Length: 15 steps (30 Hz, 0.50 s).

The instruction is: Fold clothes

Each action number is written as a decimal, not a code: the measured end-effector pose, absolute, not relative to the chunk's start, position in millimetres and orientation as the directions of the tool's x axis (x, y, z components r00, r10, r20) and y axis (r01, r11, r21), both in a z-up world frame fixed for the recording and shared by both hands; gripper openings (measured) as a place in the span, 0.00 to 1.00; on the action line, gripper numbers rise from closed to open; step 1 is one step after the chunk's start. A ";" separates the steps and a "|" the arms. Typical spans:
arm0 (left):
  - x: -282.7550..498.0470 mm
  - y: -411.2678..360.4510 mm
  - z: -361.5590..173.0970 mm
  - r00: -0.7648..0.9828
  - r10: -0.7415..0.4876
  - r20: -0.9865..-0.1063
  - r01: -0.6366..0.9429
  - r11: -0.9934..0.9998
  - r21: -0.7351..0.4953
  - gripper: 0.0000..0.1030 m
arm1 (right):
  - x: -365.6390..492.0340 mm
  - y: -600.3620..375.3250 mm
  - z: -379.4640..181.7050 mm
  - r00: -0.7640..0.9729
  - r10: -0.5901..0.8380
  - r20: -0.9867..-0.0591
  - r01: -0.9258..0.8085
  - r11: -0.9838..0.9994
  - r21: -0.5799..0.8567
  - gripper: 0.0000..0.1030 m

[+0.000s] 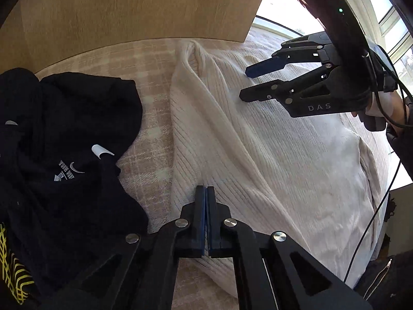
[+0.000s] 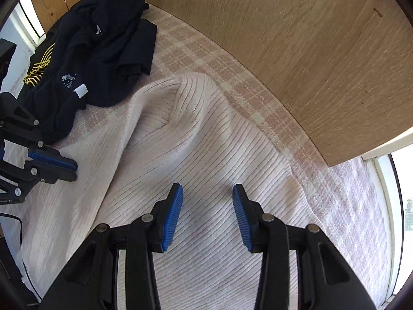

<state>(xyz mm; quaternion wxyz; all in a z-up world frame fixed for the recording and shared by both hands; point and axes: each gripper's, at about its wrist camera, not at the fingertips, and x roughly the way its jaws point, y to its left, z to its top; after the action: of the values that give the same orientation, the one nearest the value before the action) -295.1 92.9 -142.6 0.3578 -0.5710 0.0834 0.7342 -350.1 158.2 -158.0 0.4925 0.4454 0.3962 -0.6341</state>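
A cream ribbed sweater (image 1: 245, 149) (image 2: 206, 134) lies spread on the bed, with a raised fold at its far end near the headboard. My left gripper (image 1: 206, 190) is shut, pads together with no cloth seen between them, over the sweater's left edge. It shows at the left edge of the right wrist view (image 2: 73, 168). My right gripper (image 2: 207, 192) stands open just above the sweater's middle, nothing between its blue pads (image 2: 173, 214). In the left wrist view the right gripper (image 1: 245, 84) hovers at the upper right, held by a hand.
A heap of black clothes (image 1: 64, 142) (image 2: 103, 41) with a white tag and yellow print lies left of the sweater. A pink plaid bedcover (image 1: 149, 85) (image 2: 206, 51) is underneath. A wooden headboard (image 1: 129, 10) (image 2: 296, 51) stands behind, with a bright window to the right.
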 end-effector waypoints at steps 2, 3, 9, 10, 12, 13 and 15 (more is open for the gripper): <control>-294.5 84.5 -140.7 -0.096 0.444 -0.891 -0.607 -0.736 -0.301 0.02 | -352.9 155.9 -154.5 -0.124 -0.307 -0.944 0.979 -0.195 -0.065 0.39; -293.4 82.5 -138.3 -0.104 0.444 -0.890 -0.606 -0.738 -0.297 0.02 | -355.9 154.4 -153.3 -0.112 -0.321 -0.940 0.979 -0.199 -0.048 0.39; -303.7 93.1 -107.6 -0.186 0.508 -0.841 -0.614 -0.729 -0.305 0.14 | -369.0 146.8 -159.7 -0.117 -0.303 -0.946 0.976 -0.212 -0.053 0.42; -307.6 99.4 -106.8 -0.175 0.530 -0.830 -0.619 -0.715 -0.326 0.16 | -369.6 146.3 -157.7 -0.116 -0.319 -0.941 0.976 -0.211 -0.048 0.42; -312.1 118.8 -116.5 -0.177 0.476 -0.861 -0.640 -0.720 -0.267 0.16 | -369.6 144.3 -155.5 -0.141 -0.339 -0.930 0.976 -0.208 -0.072 0.42; -314.1 127.1 -121.8 -0.179 0.447 -0.876 -0.650 -0.723 -0.236 0.16 | -371.4 143.6 -157.0 -0.145 -0.339 -0.930 0.975 -0.207 -0.077 0.42; -316.3 132.2 -136.3 -0.190 0.376 -0.907 -0.657 -0.735 -0.167 0.19 | -376.0 142.9 -160.7 -0.140 -0.340 -0.930 0.977 -0.203 -0.073 0.42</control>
<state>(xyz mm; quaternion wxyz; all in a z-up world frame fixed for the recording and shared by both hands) -316.3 132.2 -136.3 0.3397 -0.5382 0.1306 0.7602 -376.0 142.9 -160.7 0.5045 0.4189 0.3798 -0.6526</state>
